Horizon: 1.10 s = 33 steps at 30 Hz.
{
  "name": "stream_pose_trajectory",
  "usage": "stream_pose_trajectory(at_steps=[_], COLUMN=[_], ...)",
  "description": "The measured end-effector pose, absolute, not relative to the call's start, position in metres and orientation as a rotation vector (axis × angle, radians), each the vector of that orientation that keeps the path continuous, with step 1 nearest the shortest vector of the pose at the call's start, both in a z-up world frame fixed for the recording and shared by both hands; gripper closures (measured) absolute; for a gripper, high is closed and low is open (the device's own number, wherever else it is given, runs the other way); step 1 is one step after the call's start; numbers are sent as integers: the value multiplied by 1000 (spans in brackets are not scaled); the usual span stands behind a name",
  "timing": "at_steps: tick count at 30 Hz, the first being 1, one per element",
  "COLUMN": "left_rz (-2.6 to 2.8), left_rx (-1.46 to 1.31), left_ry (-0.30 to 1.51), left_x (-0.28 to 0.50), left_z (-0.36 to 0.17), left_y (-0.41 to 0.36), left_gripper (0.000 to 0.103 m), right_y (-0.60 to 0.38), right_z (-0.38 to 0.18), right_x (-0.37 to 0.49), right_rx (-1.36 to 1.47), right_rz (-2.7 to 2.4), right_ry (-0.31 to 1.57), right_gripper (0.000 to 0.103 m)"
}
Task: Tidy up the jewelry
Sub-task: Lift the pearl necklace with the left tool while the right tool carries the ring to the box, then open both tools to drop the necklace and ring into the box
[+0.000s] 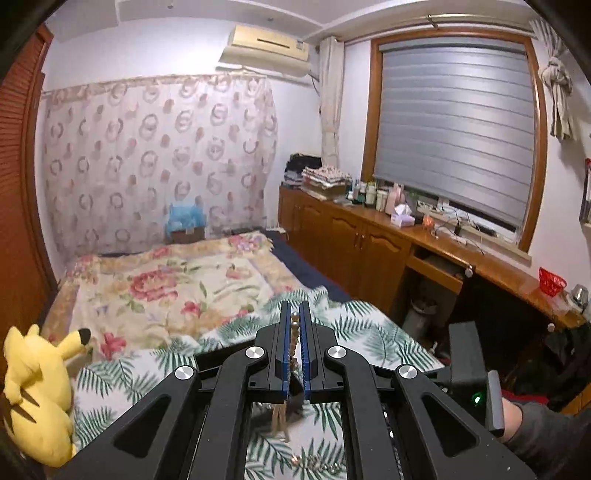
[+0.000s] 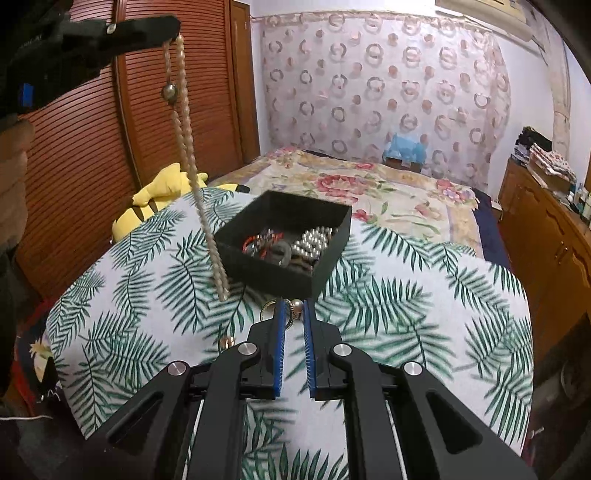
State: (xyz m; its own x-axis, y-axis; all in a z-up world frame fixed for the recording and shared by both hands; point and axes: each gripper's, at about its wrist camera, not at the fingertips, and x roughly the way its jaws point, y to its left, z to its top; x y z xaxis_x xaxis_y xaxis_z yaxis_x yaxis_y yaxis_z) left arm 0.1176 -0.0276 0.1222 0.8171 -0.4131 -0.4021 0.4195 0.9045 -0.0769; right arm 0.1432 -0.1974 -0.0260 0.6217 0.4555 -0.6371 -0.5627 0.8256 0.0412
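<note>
My left gripper (image 1: 294, 314) is shut on a long beige bead necklace (image 1: 294, 334). In the right wrist view that gripper (image 2: 173, 31) is raised at the upper left and the necklace (image 2: 192, 166) hangs from it, its lower end just left of the black jewelry box (image 2: 325, 267). The box sits on the leaf-print cloth (image 2: 406, 314) and holds silver beads and dark and red pieces. My right gripper (image 2: 294, 310) is slightly open, low over the cloth just in front of the box. A pearl ring (image 2: 295, 308) and a thin ring (image 2: 266, 308) lie at its tips.
A yellow plush toy (image 1: 37, 387) lies at the cloth's left edge, also in the right wrist view (image 2: 155, 199). A floral bedspread (image 1: 166, 288) lies beyond. A wooden cabinet (image 1: 351, 236) with bottles runs along the right. Slatted wooden doors (image 2: 92, 166) stand left. More small jewelry (image 1: 314, 461) lies on the cloth below.
</note>
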Motion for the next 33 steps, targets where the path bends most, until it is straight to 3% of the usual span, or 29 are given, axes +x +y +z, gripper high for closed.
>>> stream_pose_trajectory(at_steps=[12, 33], left_rz=[-412, -344], left_rx=[13, -33], left_ry=[397, 620], left_x=[158, 216], left_z=[147, 54], left_y=[-16, 11], left_gripper=[99, 99], right_y=[-174, -134], right_z=[-5, -26], right_x=[193, 272], right_rx=[-172, -181], right_rz=[626, 664], right_ry=[669, 716], right_gripper=[92, 91])
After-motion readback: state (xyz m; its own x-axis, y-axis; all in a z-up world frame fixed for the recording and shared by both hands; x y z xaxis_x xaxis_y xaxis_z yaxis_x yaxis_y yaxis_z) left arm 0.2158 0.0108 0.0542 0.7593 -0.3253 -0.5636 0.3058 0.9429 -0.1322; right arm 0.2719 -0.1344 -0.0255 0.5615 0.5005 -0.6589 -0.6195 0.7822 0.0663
